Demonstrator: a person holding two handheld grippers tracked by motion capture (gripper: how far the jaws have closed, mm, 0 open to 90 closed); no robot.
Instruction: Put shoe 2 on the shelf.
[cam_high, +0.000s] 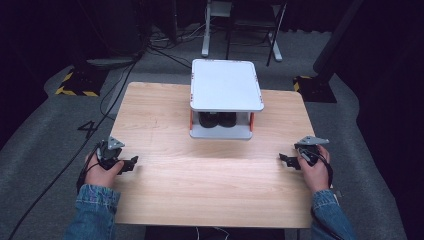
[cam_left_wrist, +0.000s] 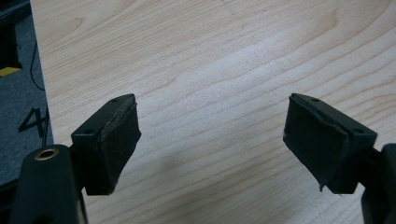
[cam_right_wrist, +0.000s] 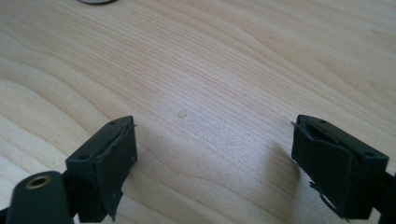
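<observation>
I'm holding my left claw (cam_high: 131, 163) at the near left edge of the wooden counter (cam_high: 210, 185), jaws spread wide, gripping nothing. I'm holding my right claw (cam_high: 286, 160) at the near right edge, likewise wide open and empty. The white two-tier shelf (cam_high: 226, 85) is sitting at the far middle, dark jars (cam_high: 218, 119) tucked under its top.
</observation>
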